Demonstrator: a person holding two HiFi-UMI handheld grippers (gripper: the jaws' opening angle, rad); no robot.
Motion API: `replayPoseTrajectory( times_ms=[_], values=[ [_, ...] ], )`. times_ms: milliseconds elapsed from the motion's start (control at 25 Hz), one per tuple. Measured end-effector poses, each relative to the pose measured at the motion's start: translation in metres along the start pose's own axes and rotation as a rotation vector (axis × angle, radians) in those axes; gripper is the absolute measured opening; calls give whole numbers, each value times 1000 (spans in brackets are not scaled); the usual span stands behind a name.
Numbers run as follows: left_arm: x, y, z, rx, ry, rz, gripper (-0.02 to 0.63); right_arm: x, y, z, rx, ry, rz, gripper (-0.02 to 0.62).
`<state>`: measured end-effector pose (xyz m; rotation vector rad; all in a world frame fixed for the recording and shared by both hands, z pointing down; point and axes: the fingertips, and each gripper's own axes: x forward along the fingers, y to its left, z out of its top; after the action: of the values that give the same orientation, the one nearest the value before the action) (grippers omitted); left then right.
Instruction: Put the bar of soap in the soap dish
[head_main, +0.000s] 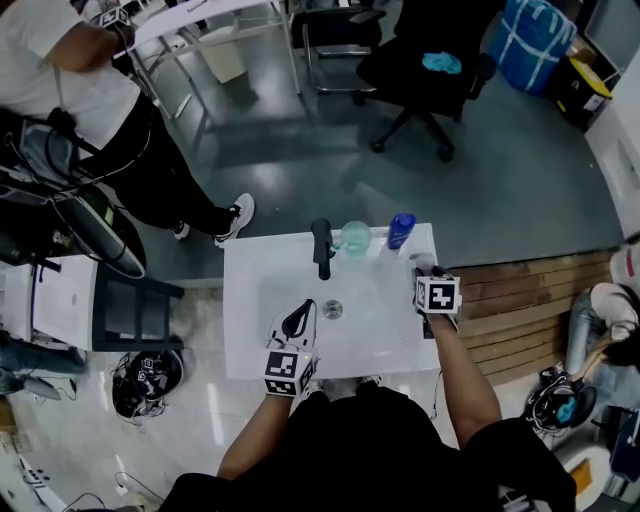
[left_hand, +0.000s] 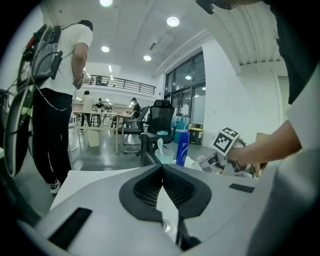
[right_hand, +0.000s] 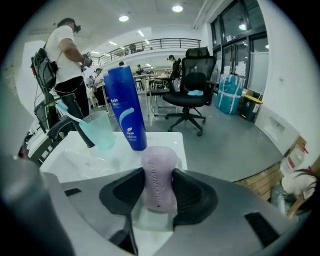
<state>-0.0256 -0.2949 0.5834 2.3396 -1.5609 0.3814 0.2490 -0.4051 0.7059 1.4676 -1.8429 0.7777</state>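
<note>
A lavender bar of soap (right_hand: 159, 172) stands on end between the pads of my right gripper (right_hand: 159, 187), which is shut on it. Directly under the soap a pale translucent soap dish (right_hand: 148, 221) shows between the jaws. In the head view the right gripper (head_main: 425, 266) is at the sink's back right corner, next to the blue bottle (head_main: 401, 229). My left gripper (left_hand: 162, 169) is shut with nothing in it; it hovers over the near left of the white sink (head_main: 258, 272), close to the drain (head_main: 333, 309).
A blue bottle (right_hand: 126, 107) and a pale green cup (right_hand: 100, 131) holding a toothbrush stand along the sink's back edge, beside the black faucet (head_main: 321, 245). A person (head_main: 95, 90) stands off to the left, and an office chair (head_main: 420, 60) is behind the sink.
</note>
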Motion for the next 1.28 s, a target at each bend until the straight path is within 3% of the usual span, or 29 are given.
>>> replayPoseTrajectory(
  times_ms=[760,1120,1280],
  values=[
    [-6,20,-3,-9,-11,22,18,20,1,-6,49,173,59,193],
    [-8,22,-6,-10,2,18,18,19,-1,-12,3,192,51,201],
    [-10,25,-6,-8,2,21,18,15,0,-5,-22,122,34,204]
  ],
)
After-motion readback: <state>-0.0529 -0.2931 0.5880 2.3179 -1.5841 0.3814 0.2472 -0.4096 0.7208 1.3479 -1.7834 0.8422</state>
